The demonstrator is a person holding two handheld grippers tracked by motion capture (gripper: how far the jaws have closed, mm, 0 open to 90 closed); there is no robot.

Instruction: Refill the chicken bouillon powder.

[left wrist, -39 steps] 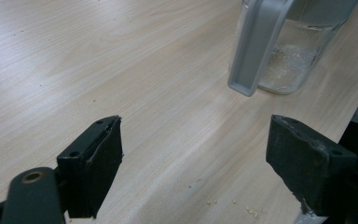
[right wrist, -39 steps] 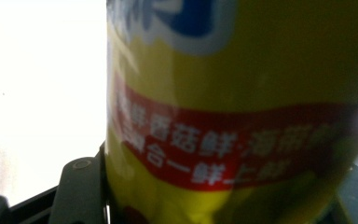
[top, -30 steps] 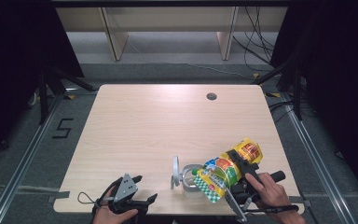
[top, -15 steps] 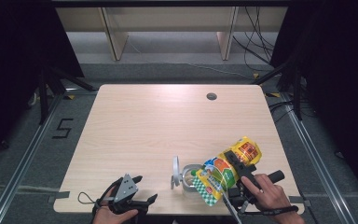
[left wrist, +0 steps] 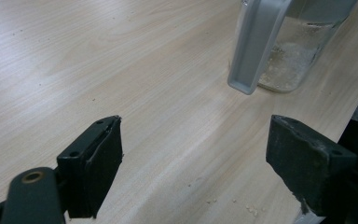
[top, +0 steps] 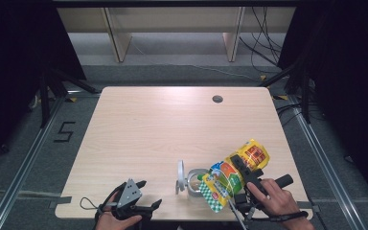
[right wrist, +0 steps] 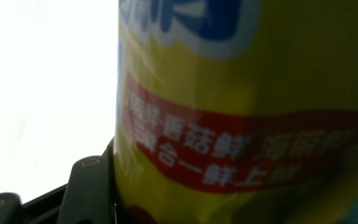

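Pale wood worktop (top: 139, 134), mostly bare toward far edge w/ plenty of room. Near front edge: clear jar (top: 195, 180), grey flip lid up. Right tool (top: 243, 171) clamped on yellow pouch (top: 233, 173), tilted w/ low end at jar mouth. Left tool (top: 135, 207) at front-left edge, jaws wide apart, holding nothing.

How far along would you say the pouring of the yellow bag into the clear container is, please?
Done: the clear plastic container has its grey lid flipped open, and some pale powder sits in its bottom. In hand: the right gripper holds the yellow printed bag tilted over the opening. Left: finishing the pour and closing the lid, probably. The left gripper rests open nearby.
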